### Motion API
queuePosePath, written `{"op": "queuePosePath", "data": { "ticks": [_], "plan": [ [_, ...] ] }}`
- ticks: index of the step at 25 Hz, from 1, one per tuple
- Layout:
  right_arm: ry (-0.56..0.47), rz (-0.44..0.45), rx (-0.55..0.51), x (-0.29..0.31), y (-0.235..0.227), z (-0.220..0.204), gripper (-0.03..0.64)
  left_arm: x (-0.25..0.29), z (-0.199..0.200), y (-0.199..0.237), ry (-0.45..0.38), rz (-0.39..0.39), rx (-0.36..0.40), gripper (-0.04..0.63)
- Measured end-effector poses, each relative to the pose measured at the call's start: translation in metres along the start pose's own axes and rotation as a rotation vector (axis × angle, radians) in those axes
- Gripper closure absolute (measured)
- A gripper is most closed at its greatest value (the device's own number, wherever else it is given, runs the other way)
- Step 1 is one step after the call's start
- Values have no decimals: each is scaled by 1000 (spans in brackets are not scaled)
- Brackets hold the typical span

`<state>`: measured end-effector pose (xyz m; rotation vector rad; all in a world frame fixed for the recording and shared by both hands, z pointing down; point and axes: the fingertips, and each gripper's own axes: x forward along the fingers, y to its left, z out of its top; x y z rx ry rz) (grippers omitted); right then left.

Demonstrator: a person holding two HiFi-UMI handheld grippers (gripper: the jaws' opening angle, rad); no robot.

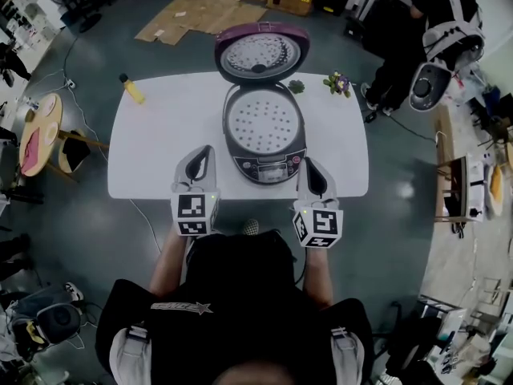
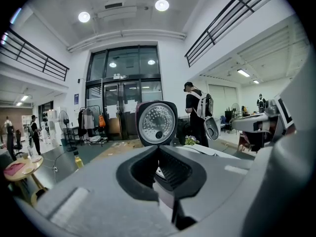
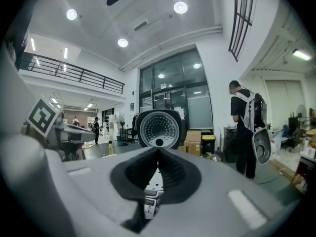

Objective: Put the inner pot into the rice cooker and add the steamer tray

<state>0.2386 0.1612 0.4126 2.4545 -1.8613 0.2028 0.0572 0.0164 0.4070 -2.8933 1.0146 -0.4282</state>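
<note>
Now the steamer tray [image 1: 263, 121] sits level in the mouth of the cooker [image 1: 276, 157], which stands at the middle of the tabletop [image 1: 160, 151]. The left hand-held gripper [image 1: 206, 151] has its jaws pressed together with nothing between them, and its own view shows the dark pads [image 2: 170, 174] meeting. The right hand-held gripper [image 1: 309, 164] is likewise closed and empty. Each hovers at the near edge of the tabletop, one on either side of the cooker, close to it but apart from it, and both point away from the person toward the lid [image 1: 260, 53].

The cooker's long axis runs from the person outward: the control panel [image 1: 272, 169] faces the near edge, and the hinge is at the far end. The lid stands open, with its dimpled metal inner face turned toward the person. The tray is white, round and dotted with small holes. The body is dark grey, and the lid rim is purple.

Beyond it lie a small green item [image 1: 296, 87] and a bunch of flowers [image 1: 338, 83], with a yellow bottle [image 1: 132, 88] at the far left corner.
</note>
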Motion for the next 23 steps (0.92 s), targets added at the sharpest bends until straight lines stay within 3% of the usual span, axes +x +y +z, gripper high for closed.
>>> {"op": "queuePosePath", "data": {
  "ticks": [23],
  "plan": [
    [10,14,14,-2,8,-2,611,-3,-2,-5,10,-16,10,586]
  ]
}}
